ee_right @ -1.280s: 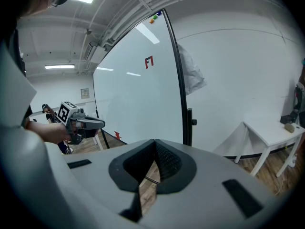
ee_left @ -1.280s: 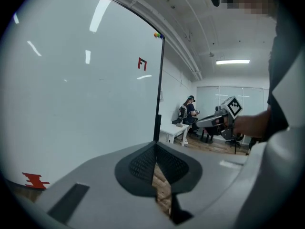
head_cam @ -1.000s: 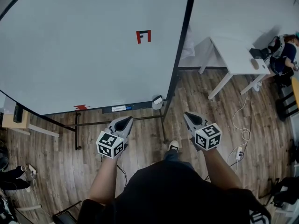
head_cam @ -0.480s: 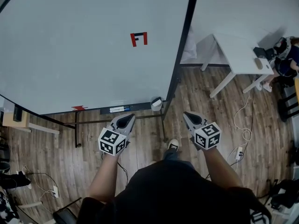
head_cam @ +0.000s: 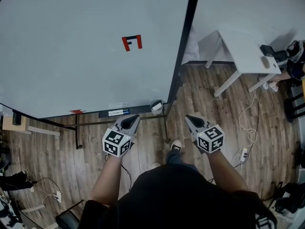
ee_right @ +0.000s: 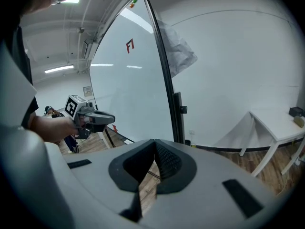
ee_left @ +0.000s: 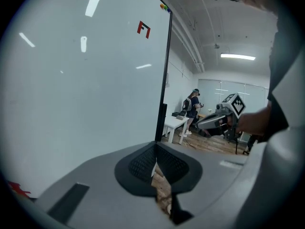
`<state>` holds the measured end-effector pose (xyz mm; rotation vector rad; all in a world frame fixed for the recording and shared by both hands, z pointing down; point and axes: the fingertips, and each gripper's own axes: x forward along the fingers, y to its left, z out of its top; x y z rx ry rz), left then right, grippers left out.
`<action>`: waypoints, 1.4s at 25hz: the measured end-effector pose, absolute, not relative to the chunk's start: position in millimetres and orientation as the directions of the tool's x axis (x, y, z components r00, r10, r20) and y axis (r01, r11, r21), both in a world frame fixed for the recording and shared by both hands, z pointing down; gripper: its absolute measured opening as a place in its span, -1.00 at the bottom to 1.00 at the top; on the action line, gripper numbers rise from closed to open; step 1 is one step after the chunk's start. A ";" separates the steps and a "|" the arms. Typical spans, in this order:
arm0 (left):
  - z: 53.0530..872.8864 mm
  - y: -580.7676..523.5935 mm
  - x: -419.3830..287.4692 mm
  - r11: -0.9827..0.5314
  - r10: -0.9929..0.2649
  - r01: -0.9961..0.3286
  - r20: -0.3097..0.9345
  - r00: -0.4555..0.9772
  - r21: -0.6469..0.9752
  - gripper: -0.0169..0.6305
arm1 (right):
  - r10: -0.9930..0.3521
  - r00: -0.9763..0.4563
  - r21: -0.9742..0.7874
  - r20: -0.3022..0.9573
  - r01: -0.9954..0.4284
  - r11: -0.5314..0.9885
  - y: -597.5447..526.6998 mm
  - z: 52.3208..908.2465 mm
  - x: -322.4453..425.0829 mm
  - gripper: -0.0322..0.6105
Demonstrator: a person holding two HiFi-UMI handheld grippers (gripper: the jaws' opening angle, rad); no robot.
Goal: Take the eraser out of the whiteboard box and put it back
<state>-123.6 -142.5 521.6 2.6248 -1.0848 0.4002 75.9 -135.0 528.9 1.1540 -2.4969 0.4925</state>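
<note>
A small white whiteboard box (head_cam: pixel 157 106) hangs at the right end of the whiteboard's (head_cam: pixel 86 56) bottom rail. I cannot make out the eraser from here. Beside the box, a marker (head_cam: pixel 114 112) lies on the rail. My left gripper (head_cam: pixel 129 122) is held over the floor just short of the rail, left of the box, with its jaws shut and nothing in them. My right gripper (head_cam: pixel 192 120) hovers to the right of the board's edge post, also shut and empty. The left gripper view shows the shut jaws (ee_left: pixel 156 147) pointing along the board, and the right gripper view shows the pads (ee_right: pixel 155 142) meeting.
A red and black magnet (head_cam: pixel 132 42) sticks to the board. The board's stand bar and leg (head_cam: pixel 77 136) cross the wood floor below the rail. At the right stand a white table (head_cam: pixel 240 51), a trailing cable (head_cam: pixel 249 128) with a power strip (head_cam: pixel 244 155), and a seated person (head_cam: pixel 295 56).
Both grippers have edged forward toward the board's bottom rail and a little lower. Their jaws stay shut and empty.
</note>
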 end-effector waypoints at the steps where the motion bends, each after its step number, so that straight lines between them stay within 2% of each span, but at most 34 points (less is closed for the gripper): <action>1: 523.0 -144.8 -121.9 -0.682 -0.641 -0.718 0.356 0.680 0.143 -0.91 | -0.653 -0.611 -0.167 0.447 -0.774 0.610 -136.6 530.9 76.6 -0.91; 29: 584.3 -205.1 -78.0 -0.678 -0.585 -0.714 0.462 0.667 0.173 -0.90 | -0.584 -0.631 -0.219 0.511 -0.752 0.621 -172.4 572.2 95.7 -0.91; 35: 600.3 -213.8 -70.0 -0.685 -0.554 -0.703 0.489 0.674 0.193 -0.73 | -0.570 -0.635 -0.228 0.522 -0.747 0.624 -179.0 580.0 96.9 -0.91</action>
